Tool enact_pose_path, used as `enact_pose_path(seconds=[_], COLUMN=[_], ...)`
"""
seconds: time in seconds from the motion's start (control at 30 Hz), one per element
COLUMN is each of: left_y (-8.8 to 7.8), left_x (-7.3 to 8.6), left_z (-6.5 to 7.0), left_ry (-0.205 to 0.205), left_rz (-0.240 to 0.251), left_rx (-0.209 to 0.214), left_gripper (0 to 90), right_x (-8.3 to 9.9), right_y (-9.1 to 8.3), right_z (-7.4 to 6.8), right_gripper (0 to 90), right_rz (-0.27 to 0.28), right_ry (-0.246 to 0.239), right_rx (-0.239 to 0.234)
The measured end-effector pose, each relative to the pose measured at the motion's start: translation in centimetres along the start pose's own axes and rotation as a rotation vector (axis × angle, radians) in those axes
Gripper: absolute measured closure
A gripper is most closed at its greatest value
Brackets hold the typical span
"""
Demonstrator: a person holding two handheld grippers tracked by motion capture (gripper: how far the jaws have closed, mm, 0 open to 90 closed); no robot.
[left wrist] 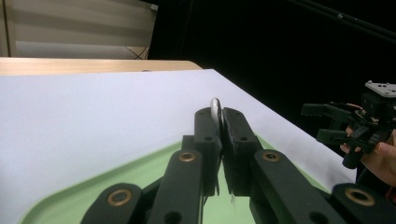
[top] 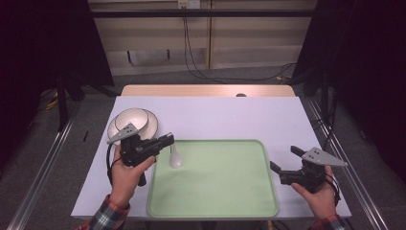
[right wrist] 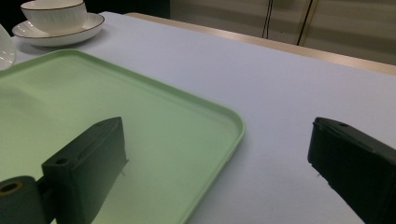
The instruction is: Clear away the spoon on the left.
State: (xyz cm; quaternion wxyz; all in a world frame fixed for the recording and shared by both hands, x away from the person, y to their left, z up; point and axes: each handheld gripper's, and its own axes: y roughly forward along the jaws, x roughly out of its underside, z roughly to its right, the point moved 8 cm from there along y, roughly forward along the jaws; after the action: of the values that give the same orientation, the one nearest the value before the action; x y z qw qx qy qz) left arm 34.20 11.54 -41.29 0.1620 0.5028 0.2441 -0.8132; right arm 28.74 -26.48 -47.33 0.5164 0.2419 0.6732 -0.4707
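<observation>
A white ceramic spoon [top: 175, 158] hangs bowl-down over the left edge of the green tray [top: 215, 184]. My left gripper [top: 170, 139] is shut on its handle. In the left gripper view the handle's white end [left wrist: 215, 108] sticks up between the closed jaws of the left gripper [left wrist: 220, 122]. My right gripper [top: 283, 158] stands open just right of the tray, nothing between its jaws. In the right gripper view that gripper [right wrist: 217, 130] straddles the tray's rim [right wrist: 233, 135], and the spoon [right wrist: 4, 51] shows at the far left edge.
A white bowl [top: 133, 119] sits on a saucer [top: 152, 125] at the table's back left, behind my left hand. In the right gripper view, bowl [right wrist: 53, 14] and saucer [right wrist: 88, 24] are far off. The tray's inside is bare. White table surface [top: 230, 117] stretches behind the tray.
</observation>
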Motion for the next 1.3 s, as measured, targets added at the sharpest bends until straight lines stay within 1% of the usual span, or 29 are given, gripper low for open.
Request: enact_pose_path(seconds=[0.07,0.13,0.17,0.23,0.33,0.37,0.43,0.63,0.67,0.73,0.77,1.07,1.1,1.17,1.2,1.23,1.27,1.3], left_y=[0.1,0.1,0.1,0.2,0.3,0.2,0.3,0.2,0.3,0.2,0.2,0.2,0.1,0.1,0.1,0.1,0.1,0.1], left_x=[0.1,0.3,0.4,0.6,0.8,0.9,0.9,1.4,1.4,1.6,1.6,2.0,2.0,2.0,2.1,2.2,2.2,2.3], left_z=[0.1,0.2,0.4,0.5,0.7,0.7,0.9,1.1,1.2,1.3,1.4,2.0,2.1,2.2,2.3,2.4,2.5,2.6], left_ry=[-0.002,0.004,-0.002,-0.001,0.000,0.008,0.007,0.007,0.007,0.013,0.009,0.000,-0.003,-0.001,-0.002,0.004,-0.003,-0.001], left_rz=[0.002,-0.010,-0.009,-0.014,-0.021,-0.030,-0.026,-0.041,-0.038,-0.044,-0.046,-0.052,-0.051,-0.055,-0.060,-0.062,-0.062,-0.063], left_rx=[0.009,0.011,0.012,0.020,0.023,0.025,0.027,0.028,0.036,0.038,0.035,0.060,0.057,0.073,0.064,0.075,0.076,0.081], left_gripper=[85.2,85.2,85.3,85.2,85.2,85.2,85.3,85.2,85.2,85.2,85.2,85.2,85.2,85.2,85.2,85.2,85.2,85.2], right_x=[0.0,0.0,0.0,0.0,0.0,0.0,0.0,0.1,0.1,0.0,0.0,0.0,0.0,0.0,0.0,0.0,0.0,0.0], right_y=[0.0,0.0,0.0,0.0,0.0,0.0,0.0,0.1,0.1,0.1,0.1,0.1,0.1,0.1,0.1,0.1,0.1,0.1], right_z=[0.0,0.0,0.0,0.0,-0.1,-0.1,-0.1,-0.2,-0.2,-0.2,-0.2,-0.2,-0.2,-0.2,-0.2,-0.2,-0.3,-0.3], right_gripper=[3.9,3.8,3.9,3.9,3.9,3.9,3.9,4.0,4.0,4.0,3.9,4.0,4.1,4.2,4.1,4.2,4.2,4.1], right_rz=[0.000,0.000,0.000,-0.001,-0.004,-0.005,-0.004,-0.006,-0.006,-0.006,-0.006,-0.004,-0.006,-0.004,-0.002,-0.003,-0.005,-0.005], right_ry=[-0.001,0.000,0.000,-0.002,-0.002,-0.002,-0.003,-0.010,-0.009,-0.010,-0.011,-0.014,-0.014,-0.015,-0.016,-0.017,-0.015,-0.015], right_rx=[0.002,0.002,0.000,0.001,0.000,0.001,0.001,-0.007,-0.006,-0.007,-0.007,-0.005,-0.007,-0.004,-0.002,-0.005,-0.007,-0.008])
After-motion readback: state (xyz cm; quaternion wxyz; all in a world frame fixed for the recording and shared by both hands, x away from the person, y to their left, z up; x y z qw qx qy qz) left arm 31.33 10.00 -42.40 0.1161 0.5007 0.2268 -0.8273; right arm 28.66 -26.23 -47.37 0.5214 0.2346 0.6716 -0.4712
